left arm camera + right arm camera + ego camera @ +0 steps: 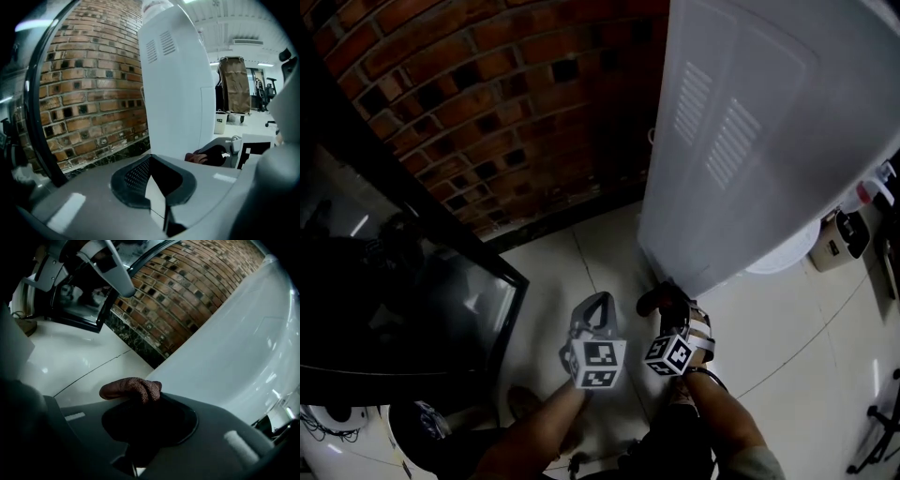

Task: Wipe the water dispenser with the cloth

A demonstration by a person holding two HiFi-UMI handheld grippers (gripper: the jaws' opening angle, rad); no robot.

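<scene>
The white water dispenser (750,131) stands tall at the right, with louvred vents on its side panel (178,84). My right gripper (667,300) is low by the dispenser's bottom corner, shut on a dark brown cloth (133,389) that bulges out past the jaws. The cloth lies close to the white panel (234,343); whether it touches I cannot tell. My left gripper (598,300) hangs just to the left of the right one, its jaws meeting at the tips with nothing between them (154,183). From the left gripper view the cloth (208,154) shows beside the dispenser's base.
A red brick wall (506,103) runs behind the dispenser. A black-framed glass door (412,281) stands at the left. Pale floor tiles (581,272) lie below. A beige box (832,246) sits right of the dispenser. A brown covered cart (236,84) and a white bin (220,122) stand further back.
</scene>
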